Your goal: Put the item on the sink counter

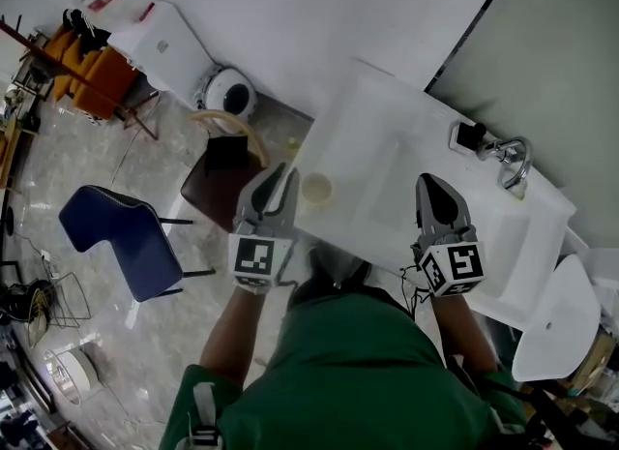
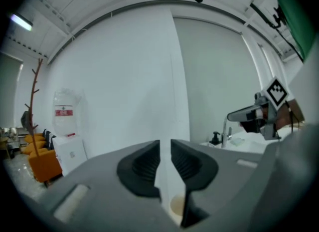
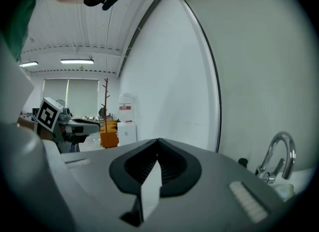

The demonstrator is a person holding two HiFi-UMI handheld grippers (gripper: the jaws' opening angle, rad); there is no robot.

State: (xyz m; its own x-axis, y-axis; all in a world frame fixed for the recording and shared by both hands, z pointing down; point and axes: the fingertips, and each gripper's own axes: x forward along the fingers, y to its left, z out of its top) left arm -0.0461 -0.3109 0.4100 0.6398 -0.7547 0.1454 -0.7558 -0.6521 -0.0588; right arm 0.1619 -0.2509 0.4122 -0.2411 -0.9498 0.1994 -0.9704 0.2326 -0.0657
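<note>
A pale cream round item (image 1: 316,187) sits on the white sink counter (image 1: 387,114) close to its left edge. My left gripper (image 1: 282,173) hovers just left of it, at the counter's edge, with only a narrow slit between its jaws and nothing in them. In the left gripper view the left gripper (image 2: 165,145) shows that slit, and the round item (image 2: 175,207) lies below, apart from the pads. My right gripper (image 1: 433,183) is over the counter's front part, shut and empty. In the right gripper view the right gripper (image 3: 157,141) has its tips touching.
A chrome faucet (image 1: 513,156) and a small black dispenser (image 1: 471,135) stand at the counter's back right. A white oval lid (image 1: 556,317) is at the far right. On the floor to the left are a brown stool (image 1: 218,187), a blue chair (image 1: 116,235) and orange chairs (image 1: 92,75).
</note>
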